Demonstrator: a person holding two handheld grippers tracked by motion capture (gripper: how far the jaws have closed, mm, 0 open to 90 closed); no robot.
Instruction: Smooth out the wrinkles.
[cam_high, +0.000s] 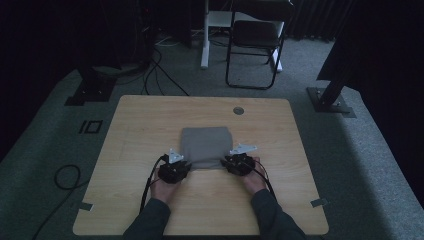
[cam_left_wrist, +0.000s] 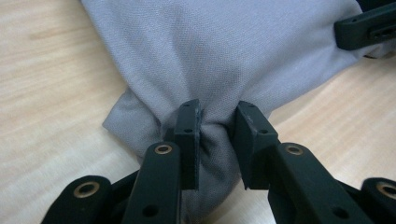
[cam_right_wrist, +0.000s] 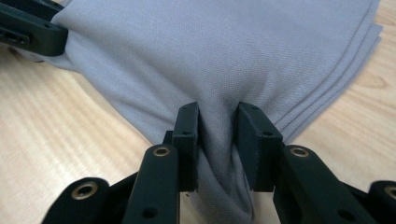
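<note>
The folded grey cloth (cam_high: 206, 146) lies mid-bench (cam_high: 150, 120), layered edges toward the right edge. The left hand-held gripper (cam_left_wrist: 217, 128) and right hand-held gripper (cam_right_wrist: 217, 126) each pinch its near edge, jaws pointing forward.

Two black grippers: left gripper (cam_high: 179, 161) and right gripper (cam_high: 231, 159), each topped by a pale grey three-cornered plate and trailing a black cable. Jaws matte black, blocky pads, brass-ringed pivot holes along the links. Dark grey-green long sleeves (cam_high: 150, 222) to the wrists.
</note>
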